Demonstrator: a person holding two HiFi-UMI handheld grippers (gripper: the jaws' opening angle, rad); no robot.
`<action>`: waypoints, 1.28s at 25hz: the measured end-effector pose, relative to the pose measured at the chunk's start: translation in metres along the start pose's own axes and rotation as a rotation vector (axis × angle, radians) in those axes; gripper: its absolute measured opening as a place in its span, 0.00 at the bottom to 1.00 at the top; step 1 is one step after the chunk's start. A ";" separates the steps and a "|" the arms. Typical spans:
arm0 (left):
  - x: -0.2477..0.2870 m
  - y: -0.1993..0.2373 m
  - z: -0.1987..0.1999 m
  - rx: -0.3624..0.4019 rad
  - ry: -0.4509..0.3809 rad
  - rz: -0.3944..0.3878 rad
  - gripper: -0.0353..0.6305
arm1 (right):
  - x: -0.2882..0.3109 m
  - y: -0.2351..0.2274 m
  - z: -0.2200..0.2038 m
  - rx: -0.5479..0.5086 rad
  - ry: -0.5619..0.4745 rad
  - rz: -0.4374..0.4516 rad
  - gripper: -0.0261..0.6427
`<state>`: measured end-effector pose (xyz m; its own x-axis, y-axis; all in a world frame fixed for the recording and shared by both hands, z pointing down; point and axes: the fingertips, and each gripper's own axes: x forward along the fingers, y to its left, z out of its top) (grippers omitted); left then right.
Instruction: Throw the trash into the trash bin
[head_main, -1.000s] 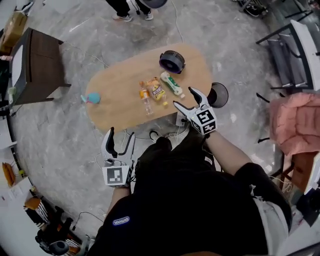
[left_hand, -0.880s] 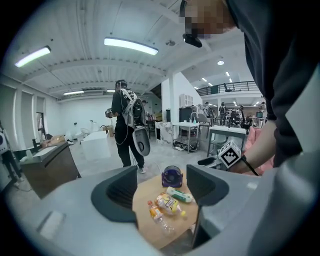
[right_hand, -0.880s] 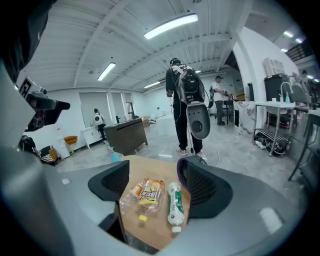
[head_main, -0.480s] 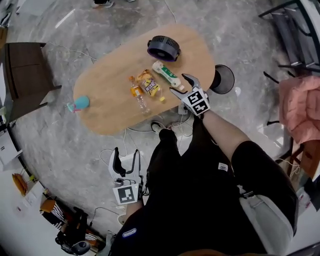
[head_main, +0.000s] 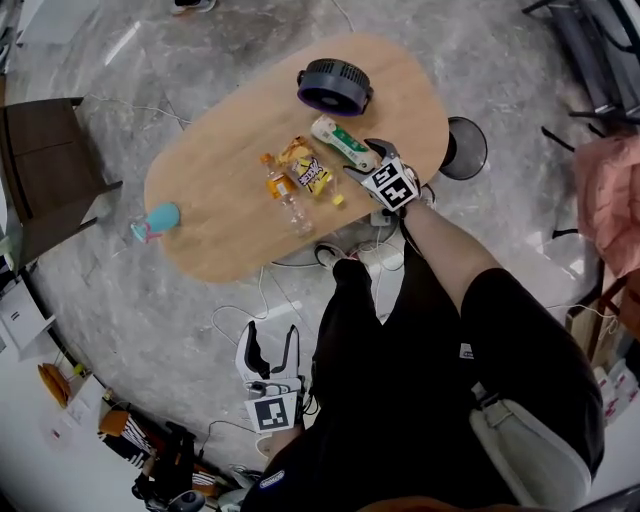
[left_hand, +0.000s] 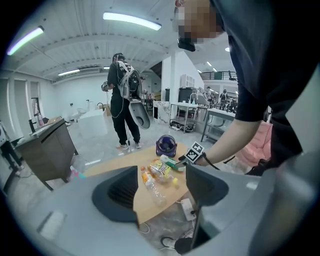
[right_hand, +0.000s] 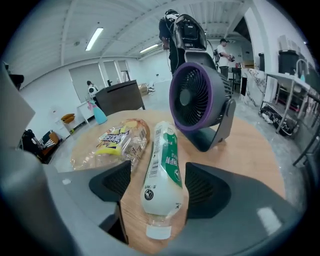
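On the oval wooden table (head_main: 220, 235) lie a white-and-green bottle (head_main: 342, 143), a yellow snack bag (head_main: 305, 165) and a clear bottle with an orange cap (head_main: 283, 195). My right gripper (head_main: 370, 158) is down at the white-and-green bottle (right_hand: 162, 165). Its jaws have just been closing and stand on either side of the bottle's cap end, with a gap still at the left pad, so my right gripper (right_hand: 152, 189) is open. My left gripper (head_main: 271, 340) hangs low over the floor beside the person's leg. It (left_hand: 162, 187) is open and empty. A dark round bin (head_main: 465, 148) stands on the floor right of the table.
A purple fan (head_main: 334, 86) stands at the table's far end, just behind the bottle. A teal bottle (head_main: 157, 222) is at the left edge. A power strip and cables (head_main: 380, 250) lie under the table. A dark cabinet (head_main: 45, 170) is at left; a person (left_hand: 122, 100) stands beyond.
My right gripper came down from above the table's near edge and now straddles the white-and-green bottle. My left gripper sank toward the floor, away from the table.
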<state>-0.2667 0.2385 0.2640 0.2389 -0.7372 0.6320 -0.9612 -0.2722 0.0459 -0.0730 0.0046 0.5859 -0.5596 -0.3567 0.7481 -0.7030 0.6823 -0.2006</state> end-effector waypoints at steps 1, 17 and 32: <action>-0.001 0.001 -0.004 -0.004 0.006 0.000 0.51 | 0.007 0.000 -0.003 -0.009 0.020 -0.005 0.59; 0.019 -0.025 -0.016 0.004 0.034 -0.091 0.51 | -0.033 0.003 -0.024 0.097 -0.021 0.038 0.53; 0.139 -0.141 0.052 0.265 -0.006 -0.330 0.51 | -0.231 -0.101 -0.086 0.353 -0.280 -0.131 0.53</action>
<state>-0.0907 0.1422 0.3046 0.5291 -0.5874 0.6124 -0.7648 -0.6428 0.0442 0.1647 0.0730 0.4881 -0.5187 -0.6168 0.5920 -0.8549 0.3783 -0.3549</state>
